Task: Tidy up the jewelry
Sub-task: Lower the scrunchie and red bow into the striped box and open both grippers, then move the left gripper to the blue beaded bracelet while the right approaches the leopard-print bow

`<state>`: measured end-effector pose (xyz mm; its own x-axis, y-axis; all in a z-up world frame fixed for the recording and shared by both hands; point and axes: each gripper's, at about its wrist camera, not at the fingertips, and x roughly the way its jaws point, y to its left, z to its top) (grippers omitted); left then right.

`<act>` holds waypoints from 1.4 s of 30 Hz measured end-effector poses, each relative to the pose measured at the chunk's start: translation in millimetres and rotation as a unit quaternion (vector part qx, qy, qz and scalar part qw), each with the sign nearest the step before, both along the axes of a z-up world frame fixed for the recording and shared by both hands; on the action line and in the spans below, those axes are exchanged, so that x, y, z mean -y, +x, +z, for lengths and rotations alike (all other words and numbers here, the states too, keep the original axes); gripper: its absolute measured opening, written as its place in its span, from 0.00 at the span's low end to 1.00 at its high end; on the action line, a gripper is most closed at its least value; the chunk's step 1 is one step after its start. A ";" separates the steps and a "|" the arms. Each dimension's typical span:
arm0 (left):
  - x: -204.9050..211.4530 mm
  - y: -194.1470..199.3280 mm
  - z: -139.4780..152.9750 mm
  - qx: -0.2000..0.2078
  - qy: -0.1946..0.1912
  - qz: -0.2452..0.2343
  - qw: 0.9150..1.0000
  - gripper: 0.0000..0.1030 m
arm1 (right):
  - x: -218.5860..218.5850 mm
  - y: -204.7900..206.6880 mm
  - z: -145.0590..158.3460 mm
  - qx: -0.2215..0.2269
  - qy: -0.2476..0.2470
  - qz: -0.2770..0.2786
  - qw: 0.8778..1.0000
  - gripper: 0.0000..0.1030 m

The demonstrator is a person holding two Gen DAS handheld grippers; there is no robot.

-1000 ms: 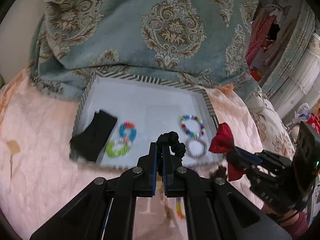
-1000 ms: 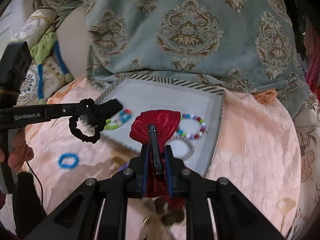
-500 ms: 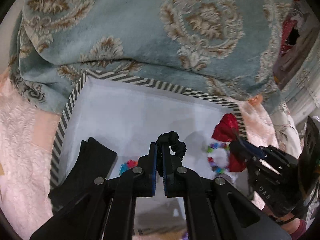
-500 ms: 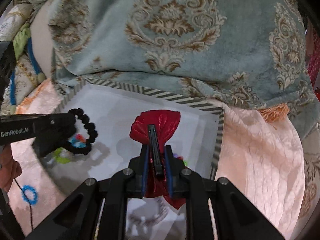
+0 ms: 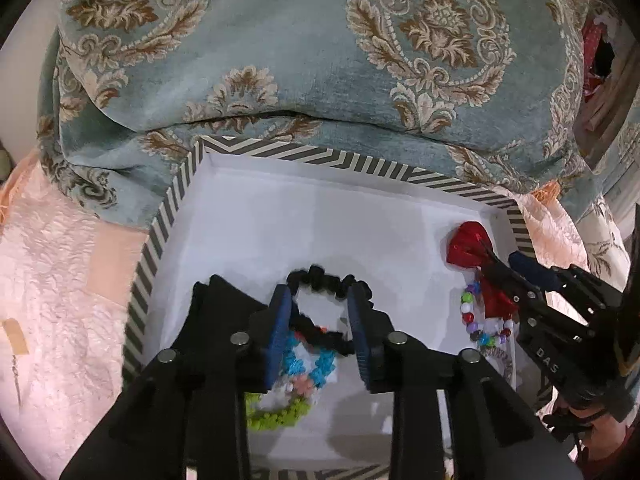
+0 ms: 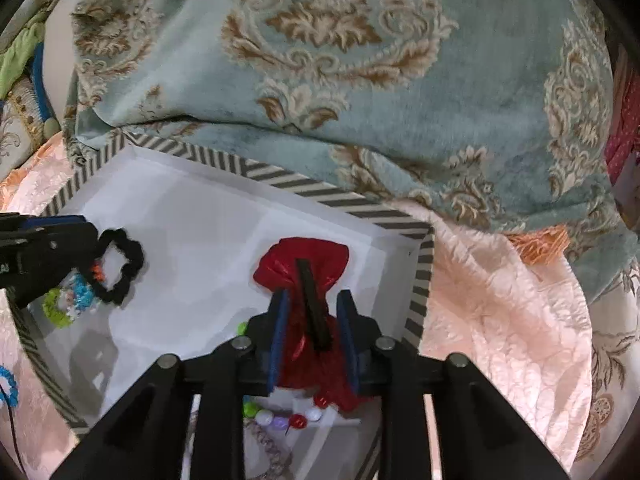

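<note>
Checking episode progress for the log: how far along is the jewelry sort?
Done: the tray holds a green-and-blue bead bracelet and a multicolour bead bracelet.
In hand: the left gripper is open around the black scrunchie, and the right gripper is open around the red bow clip, both down in the tray.
Left: a blue ring on the bedspread outside the tray.

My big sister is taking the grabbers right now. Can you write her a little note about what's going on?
Left gripper: open, the black scrunchie loose between its fingers, over the beaded bracelets.
Right gripper: open around the red bow clip, lying in the striped tray.
Done: both pieces are in the tray.
Left: pull both grippers out; fetch the blue ring outside.
</note>
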<state>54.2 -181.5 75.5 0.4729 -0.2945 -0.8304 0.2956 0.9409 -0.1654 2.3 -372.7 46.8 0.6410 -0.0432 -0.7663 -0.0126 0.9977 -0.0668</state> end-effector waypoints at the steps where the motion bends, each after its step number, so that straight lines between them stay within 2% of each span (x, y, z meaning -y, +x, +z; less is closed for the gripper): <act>1: -0.8 -1.5 1.3 0.001 0.001 -0.001 1.000 0.15 | -1.0 -2.7 1.7 0.002 0.003 0.000 1.000 0.35; 8: -16.9 -20.5 20.6 -0.004 -0.030 -0.007 1.000 0.17 | -6.4 -30.5 24.5 0.019 0.021 0.002 1.000 0.39; 12: -28.9 -38.4 32.0 -0.007 -0.049 -0.007 0.999 0.19 | -5.7 -56.7 40.6 0.033 0.029 -0.005 0.999 0.46; 23: -57.0 -101.8 45.2 -0.005 -0.059 -0.021 0.998 0.19 | -15.7 -126.0 57.7 0.041 0.020 -0.020 0.999 0.47; 32: -87.6 -153.3 31.8 -0.014 -0.040 -0.011 0.999 0.19 | -22.3 -181.5 53.0 0.035 0.041 -0.023 0.998 0.48; 42: -146.9 -178.2 1.6 -0.054 -0.060 0.039 0.996 0.19 | -19.8 -235.1 36.8 0.012 0.054 -0.006 0.998 0.48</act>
<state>-124.0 -34.6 77.1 0.4080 -0.3610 -0.8386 0.1963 0.9317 -0.3056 -232.9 -353.0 83.7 0.6590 0.0302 -0.7515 0.0000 0.9992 0.0401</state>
